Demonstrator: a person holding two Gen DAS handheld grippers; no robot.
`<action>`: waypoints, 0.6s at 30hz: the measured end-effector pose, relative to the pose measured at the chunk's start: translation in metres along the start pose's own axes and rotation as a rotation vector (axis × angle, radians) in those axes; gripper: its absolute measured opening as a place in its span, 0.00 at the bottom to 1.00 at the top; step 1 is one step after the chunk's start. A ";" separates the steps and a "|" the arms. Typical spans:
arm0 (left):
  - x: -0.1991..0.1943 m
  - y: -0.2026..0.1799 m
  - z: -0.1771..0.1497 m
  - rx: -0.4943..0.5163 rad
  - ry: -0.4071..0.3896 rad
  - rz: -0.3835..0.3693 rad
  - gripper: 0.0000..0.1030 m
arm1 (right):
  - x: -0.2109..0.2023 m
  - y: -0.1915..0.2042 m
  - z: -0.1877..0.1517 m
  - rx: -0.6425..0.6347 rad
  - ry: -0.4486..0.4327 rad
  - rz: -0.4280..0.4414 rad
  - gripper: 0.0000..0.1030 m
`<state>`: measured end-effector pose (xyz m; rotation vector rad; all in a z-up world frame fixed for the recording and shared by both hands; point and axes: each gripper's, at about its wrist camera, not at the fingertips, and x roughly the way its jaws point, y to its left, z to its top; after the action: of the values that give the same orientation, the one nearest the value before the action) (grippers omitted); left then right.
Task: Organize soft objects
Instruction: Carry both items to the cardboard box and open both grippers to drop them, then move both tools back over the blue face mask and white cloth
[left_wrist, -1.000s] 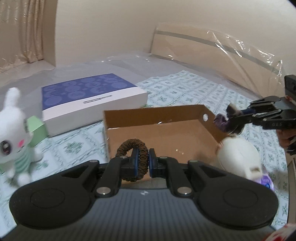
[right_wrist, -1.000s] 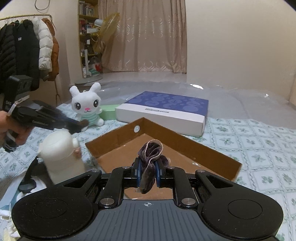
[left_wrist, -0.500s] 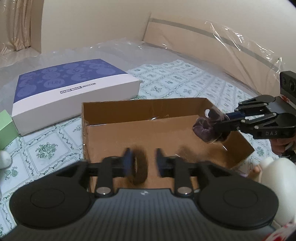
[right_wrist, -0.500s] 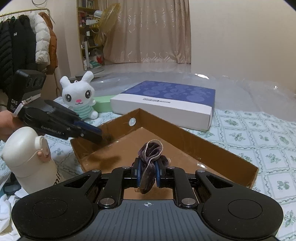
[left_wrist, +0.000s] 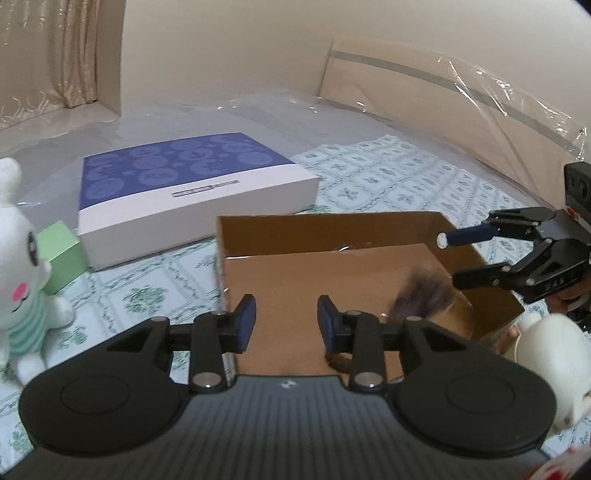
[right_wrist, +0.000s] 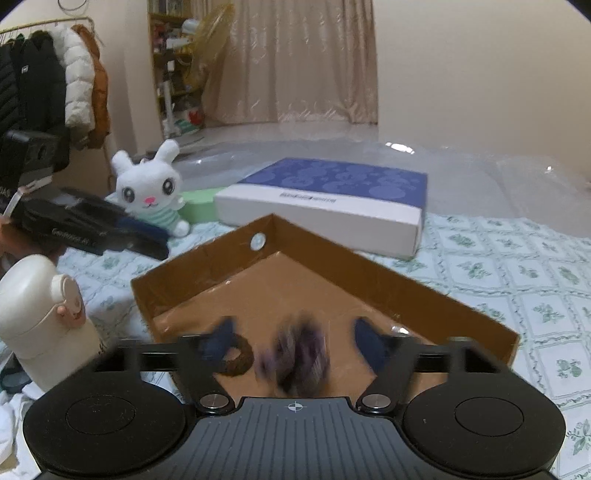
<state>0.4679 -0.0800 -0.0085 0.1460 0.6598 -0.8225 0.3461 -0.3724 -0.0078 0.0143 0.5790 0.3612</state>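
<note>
An open cardboard box lies on the bed. My left gripper is open over the box's near edge with nothing between its fingers. A brown scrunchie lies on the box floor, partly hidden behind my left gripper's right finger. My right gripper hangs over the box's right side and its jaws are opening. A purple scrunchie, blurred, is between and below its pads, free of them.
A white rabbit plush and a green box sit left of the cardboard box. A blue-and-white flat box lies behind it. A cream bottle stands at the near corner. Coats hang at the far left.
My left gripper opened and let the brown scrunchie drop into the box. My right gripper moved over the box and then opened, and the purple scrunchie slipped from its pads.
</note>
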 end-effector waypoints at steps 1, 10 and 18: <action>-0.003 0.002 -0.002 -0.005 -0.002 0.009 0.31 | -0.001 0.000 0.000 -0.003 0.004 -0.002 0.71; -0.040 -0.002 -0.021 -0.034 -0.009 0.099 0.31 | -0.024 0.006 -0.009 -0.007 0.027 -0.070 0.71; -0.099 -0.023 -0.050 -0.066 0.010 0.231 0.31 | -0.081 0.023 -0.031 0.025 0.053 -0.128 0.71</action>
<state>0.3780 -0.0154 0.0137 0.1626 0.6649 -0.5780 0.2595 -0.3811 0.0118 -0.0085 0.6332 0.2300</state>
